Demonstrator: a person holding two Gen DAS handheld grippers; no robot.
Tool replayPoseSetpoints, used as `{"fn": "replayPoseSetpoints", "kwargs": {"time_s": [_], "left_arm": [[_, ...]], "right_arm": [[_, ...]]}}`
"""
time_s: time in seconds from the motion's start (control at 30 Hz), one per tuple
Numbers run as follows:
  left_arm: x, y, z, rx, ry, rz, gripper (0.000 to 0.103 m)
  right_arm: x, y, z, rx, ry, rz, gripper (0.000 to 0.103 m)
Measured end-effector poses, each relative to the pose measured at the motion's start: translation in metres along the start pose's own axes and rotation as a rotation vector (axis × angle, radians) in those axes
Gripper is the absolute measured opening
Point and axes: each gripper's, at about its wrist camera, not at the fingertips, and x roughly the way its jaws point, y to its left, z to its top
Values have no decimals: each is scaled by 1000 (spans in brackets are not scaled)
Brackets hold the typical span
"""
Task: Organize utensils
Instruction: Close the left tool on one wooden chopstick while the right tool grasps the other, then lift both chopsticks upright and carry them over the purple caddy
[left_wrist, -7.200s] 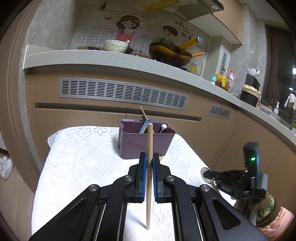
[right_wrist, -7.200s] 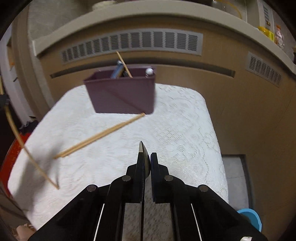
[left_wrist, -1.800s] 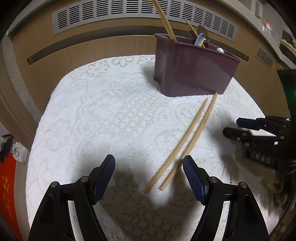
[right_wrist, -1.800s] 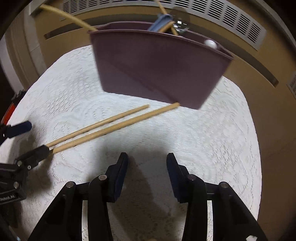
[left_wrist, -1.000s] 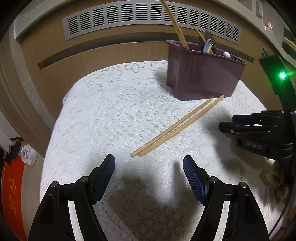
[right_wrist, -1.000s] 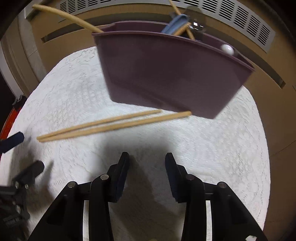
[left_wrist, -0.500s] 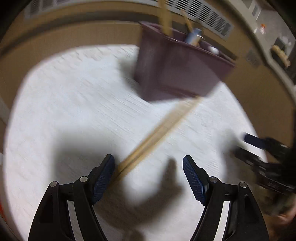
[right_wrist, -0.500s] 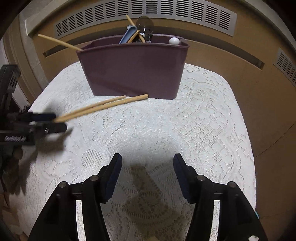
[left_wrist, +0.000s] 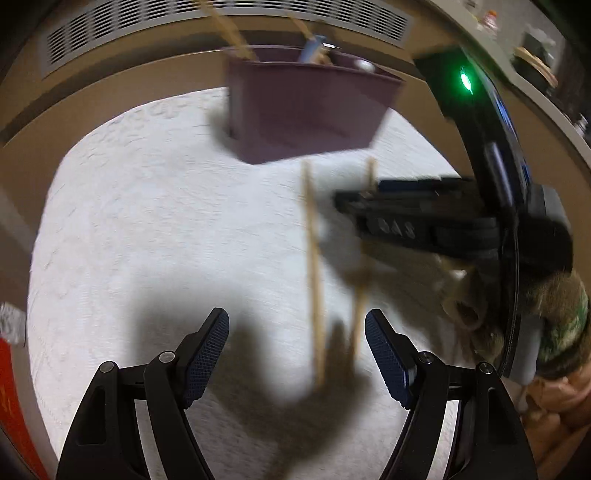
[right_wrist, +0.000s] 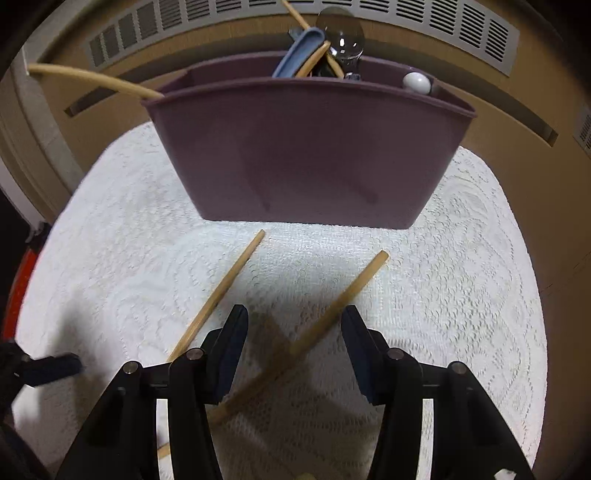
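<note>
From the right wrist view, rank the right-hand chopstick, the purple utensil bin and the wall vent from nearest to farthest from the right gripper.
1. Right-hand chopstick: on the lace cloth, running between the open right gripper's fingers.
2. Purple utensil bin: just ahead.
3. Wall vent: behind the bin.

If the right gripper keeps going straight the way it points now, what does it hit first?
Probably the right-hand chopstick, which lies slantwise between the open fingers of the right gripper. Past it stands the purple bin. Height above the cloth is unclear.
</note>
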Motion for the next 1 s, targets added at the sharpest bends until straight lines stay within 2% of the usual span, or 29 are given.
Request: {"fn": "replayPoseSetpoints", "kwargs": {"time_s": [0.07,0.1,0.13,0.17,0.23,0.3,0.4,0.5,0.6,0.73,0.8,0.83,0.87,1.0], "left_arm": [[0,7,4,-16,-10,1,76],[0,8,7,-18,-17,5,76],[0,8,10,-17,-23,4,76],[4,7,17,-10,-30,-13,74],[10,1,29,3,-24,-42,66],[21,-4,41,25,-8,-44,51],[42,-18,57,79,34,11,37],[63,-24,74,97,87,58,30],[73,-33,84,137,109,104,29],[79,-39,92,162,141,118,29],[81,-43,94,179,152,126,19],[83,-46,96,175,152,122,16],[82,-47,95,171,139,120,6],[62,-46,76,111,20,89,6]], "right_arm": [[-1,2,-3,-44,-12,4,30],[-5,-1,-6,-55,-17,28,15],[-8,-5,-8,-53,-16,59,10],[-10,-11,-12,-52,-1,90,9],[-17,-24,-20,-62,-3,76,8],[-23,-40,-31,-55,-9,50,8],[-32,-60,-43,-24,-15,49,8],[-38,-73,-50,-13,-37,56,8],[-37,-82,-52,-4,-45,74,8],[-38,-88,-50,9,-59,106,10],[-39,-92,-48,35,-75,104,11],[-37,-92,-47,47,-77,103,13],[-35,-93,-44,66,-76,104,14],[-28,-88,-32,86,-66,101,25]]}}
